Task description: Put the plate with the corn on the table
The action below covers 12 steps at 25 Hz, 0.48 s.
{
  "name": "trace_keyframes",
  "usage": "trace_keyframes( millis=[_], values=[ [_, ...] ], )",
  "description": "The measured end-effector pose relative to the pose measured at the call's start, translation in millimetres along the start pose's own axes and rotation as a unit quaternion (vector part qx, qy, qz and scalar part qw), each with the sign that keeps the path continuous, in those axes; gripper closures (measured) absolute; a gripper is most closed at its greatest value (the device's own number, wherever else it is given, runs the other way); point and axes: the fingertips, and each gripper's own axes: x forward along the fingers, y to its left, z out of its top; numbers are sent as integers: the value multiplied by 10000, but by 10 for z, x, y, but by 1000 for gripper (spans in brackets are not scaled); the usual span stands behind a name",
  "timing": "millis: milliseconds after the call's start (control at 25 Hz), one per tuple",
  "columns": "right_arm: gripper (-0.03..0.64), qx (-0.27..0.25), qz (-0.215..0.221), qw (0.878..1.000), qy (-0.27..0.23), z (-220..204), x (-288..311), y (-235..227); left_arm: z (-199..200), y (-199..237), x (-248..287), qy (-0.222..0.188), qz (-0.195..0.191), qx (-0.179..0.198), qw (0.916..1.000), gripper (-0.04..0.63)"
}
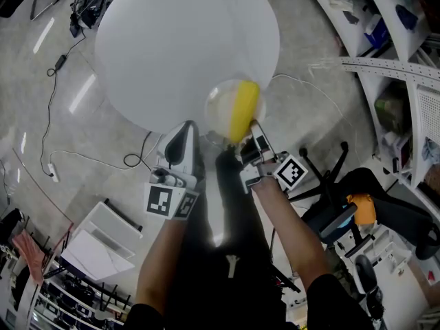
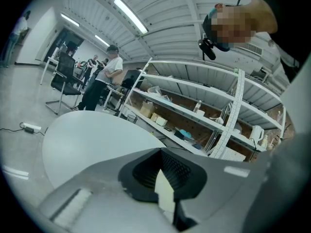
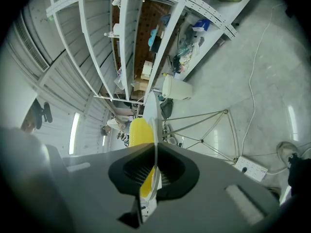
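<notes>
A clear glass plate (image 1: 218,108) carries a yellow ear of corn (image 1: 243,110). In the head view it hangs over the near edge of the round white table (image 1: 179,40); I cannot tell whether it touches the top. My right gripper (image 1: 253,130) is shut on the plate's near rim. In the right gripper view the plate (image 3: 154,125) shows edge-on between the jaws, with the corn (image 3: 140,132) on its left side. My left gripper (image 1: 184,133) is just left of the plate, shut and holding nothing. The left gripper view shows that gripper (image 2: 165,183) with the table (image 2: 92,140) ahead.
White shelving (image 1: 385,60) with boxes stands at the right, and an office chair (image 1: 357,205) sits below it. Cables (image 1: 48,115) trail over the floor at the left. A power strip (image 3: 250,166) lies on the floor. People (image 2: 104,76) stand beyond the table.
</notes>
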Motion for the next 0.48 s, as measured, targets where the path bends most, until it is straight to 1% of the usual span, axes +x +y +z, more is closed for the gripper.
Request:
trace_keyframes(
  millis=[480],
  values=[
    [592, 48, -152, 9998, -89, -52, 34, -23, 49, 93, 9, -77, 69, -76, 9999, 592]
  ],
)
